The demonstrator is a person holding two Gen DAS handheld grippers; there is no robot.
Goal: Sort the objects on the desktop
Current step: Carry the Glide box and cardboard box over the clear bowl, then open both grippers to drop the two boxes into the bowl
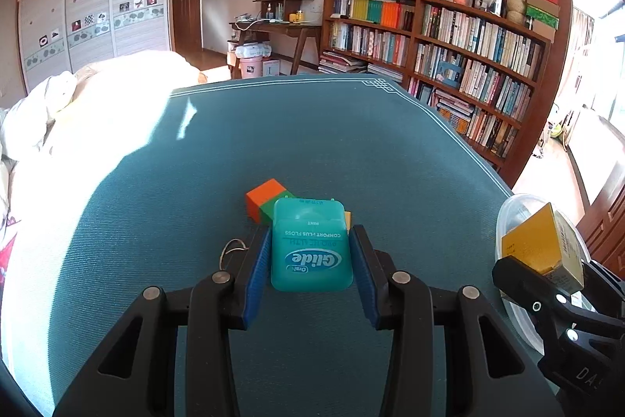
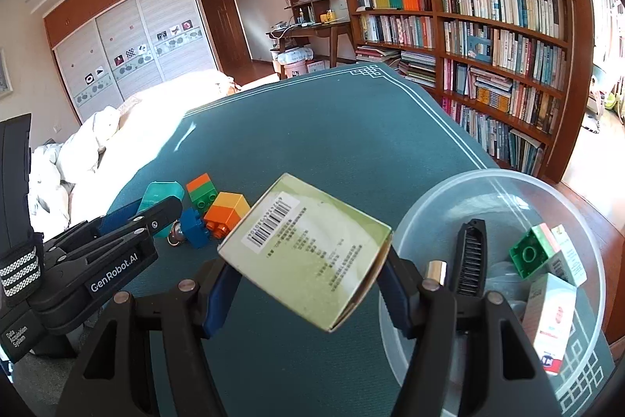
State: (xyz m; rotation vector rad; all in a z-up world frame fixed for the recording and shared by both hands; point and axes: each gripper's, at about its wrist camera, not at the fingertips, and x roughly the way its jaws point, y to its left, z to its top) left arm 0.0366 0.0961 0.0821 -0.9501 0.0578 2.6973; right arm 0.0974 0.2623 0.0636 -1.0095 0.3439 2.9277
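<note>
I count two grippers, my left gripper (image 1: 311,253) and my right gripper (image 2: 308,272). There is one teal floss box (image 1: 311,249) and one green carton (image 2: 308,249).

On the table, far left of the carton, I see three toy block pieces: one orange-and-green block (image 2: 201,191), one yellow-and-orange block (image 2: 226,212) and one blue block (image 2: 194,227).

On the right is one clear plastic bowl (image 2: 441,198). Inside it I count one black comb (image 2: 470,258), one green block (image 2: 529,255) and two small white boxes, the nearer white box (image 2: 549,319) and the farther white box (image 2: 568,255).
</note>
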